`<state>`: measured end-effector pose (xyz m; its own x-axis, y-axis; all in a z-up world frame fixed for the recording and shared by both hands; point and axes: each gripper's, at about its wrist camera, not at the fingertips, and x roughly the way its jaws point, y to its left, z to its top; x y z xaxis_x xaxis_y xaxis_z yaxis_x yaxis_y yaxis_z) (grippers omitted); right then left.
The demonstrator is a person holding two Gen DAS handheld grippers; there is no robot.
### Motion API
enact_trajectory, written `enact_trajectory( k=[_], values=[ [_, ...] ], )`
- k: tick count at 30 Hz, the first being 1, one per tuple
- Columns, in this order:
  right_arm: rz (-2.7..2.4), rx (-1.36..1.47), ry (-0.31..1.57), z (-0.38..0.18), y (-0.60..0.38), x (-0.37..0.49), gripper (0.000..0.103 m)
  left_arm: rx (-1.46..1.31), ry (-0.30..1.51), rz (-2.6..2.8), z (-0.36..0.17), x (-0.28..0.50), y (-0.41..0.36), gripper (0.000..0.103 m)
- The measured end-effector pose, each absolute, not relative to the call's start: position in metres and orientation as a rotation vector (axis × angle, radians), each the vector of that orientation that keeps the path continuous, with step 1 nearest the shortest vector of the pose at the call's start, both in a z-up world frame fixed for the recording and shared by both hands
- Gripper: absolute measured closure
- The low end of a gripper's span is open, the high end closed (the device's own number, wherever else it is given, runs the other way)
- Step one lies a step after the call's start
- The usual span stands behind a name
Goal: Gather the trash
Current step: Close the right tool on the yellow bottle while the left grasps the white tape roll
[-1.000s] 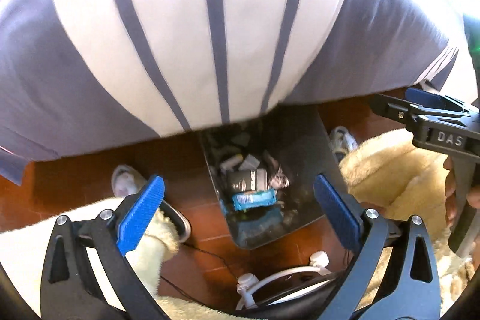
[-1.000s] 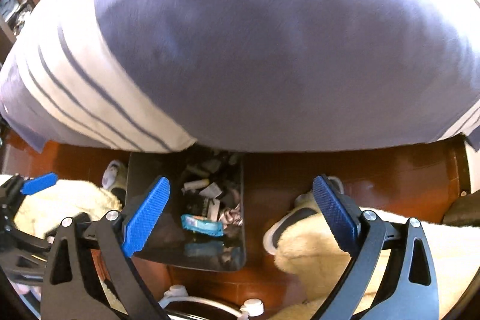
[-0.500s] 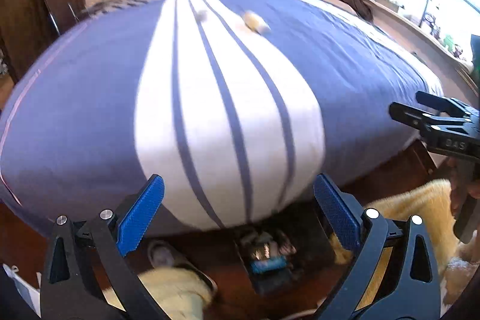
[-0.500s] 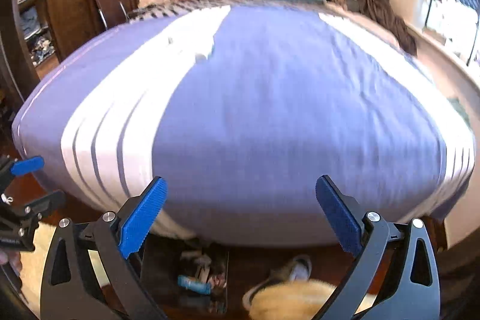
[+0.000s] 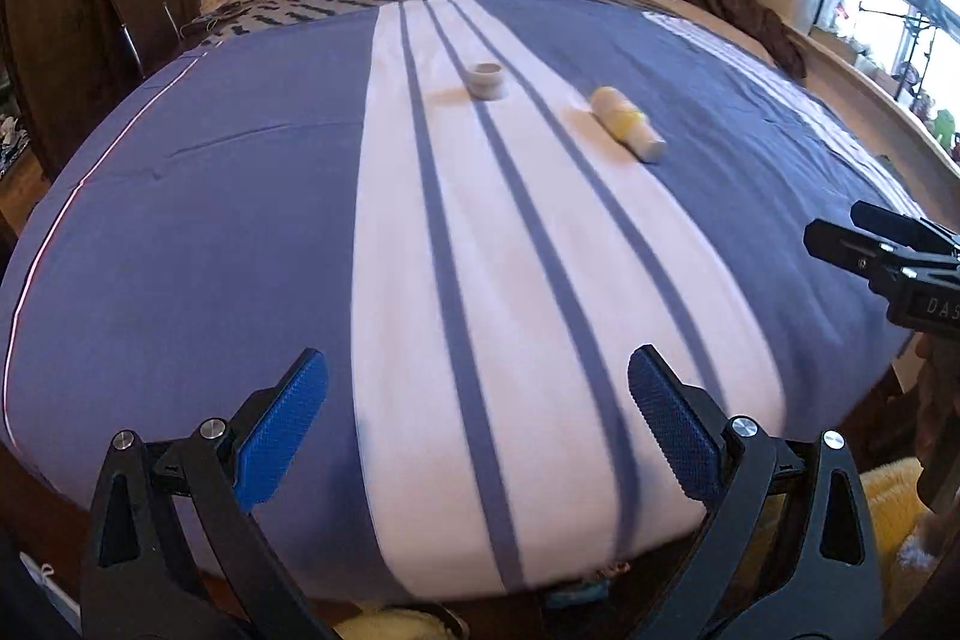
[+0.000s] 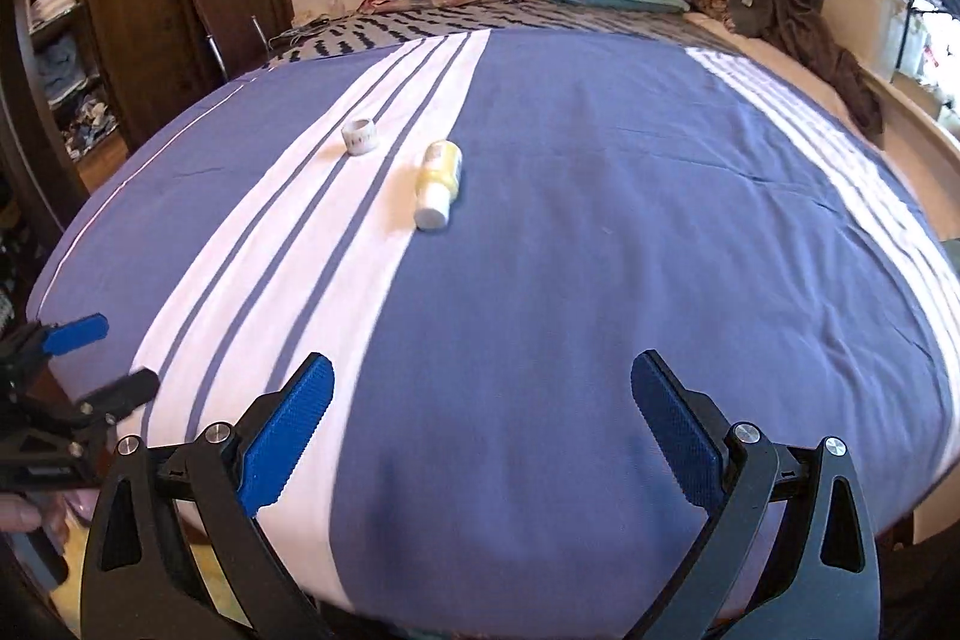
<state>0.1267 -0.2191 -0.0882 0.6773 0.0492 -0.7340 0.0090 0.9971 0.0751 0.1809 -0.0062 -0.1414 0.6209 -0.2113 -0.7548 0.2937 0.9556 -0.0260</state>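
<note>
- Whereas both views faced down into the trash bin a second ago, they now face across the bed
- The left gripper and right gripper stand wide apart, empty
- Next trash: yellow bottle lying on its side and small white cup upright, mid-bed, well beyond both grippers

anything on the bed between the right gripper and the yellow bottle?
Nothing. In the right wrist view, only bare blue-and-white striped bedspread lies between the open right gripper and the yellow bottle. The small white cup sits off-line, left.
</note>
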Motion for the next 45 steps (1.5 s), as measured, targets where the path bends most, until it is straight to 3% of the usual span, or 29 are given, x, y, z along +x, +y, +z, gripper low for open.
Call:
enact_trajectory(
  k=[10,14,19,21,23,36,45],
  values=[
    [0.068,0.120,0.887,-0.111,-0.203,0.230,0.005,0.125,0.863,-0.303,-0.151,0.235,-0.016,0.008],
    [0.050,0.113,0.926,-0.122,-0.200,0.263,0.026,0.118,0.866,-0.316,-0.153,0.252,-0.020,0.008],
    [0.072,0.106,0.955,-0.130,-0.195,0.288,0.039,0.119,0.866,-0.320,-0.156,0.275,-0.026,0.008],
    [0.075,0.096,0.965,-0.132,-0.194,0.293,0.061,0.118,0.865,-0.318,-0.156,0.286,-0.029,0.008],
    [0.075,0.086,0.967,-0.132,-0.194,0.295,0.069,0.118,0.863,-0.317,-0.156,0.299,-0.034,0.008],
    [0.029,0.100,0.947,-0.128,-0.227,0.319,0.070,0.112,0.866,-0.322,-0.155,0.394,-0.074,0.009],
    [0.043,0.099,0.939,-0.128,-0.230,0.318,0.070,0.147,0.916,-0.360,-0.164,0.435,-0.102,0.060]
  ],
)
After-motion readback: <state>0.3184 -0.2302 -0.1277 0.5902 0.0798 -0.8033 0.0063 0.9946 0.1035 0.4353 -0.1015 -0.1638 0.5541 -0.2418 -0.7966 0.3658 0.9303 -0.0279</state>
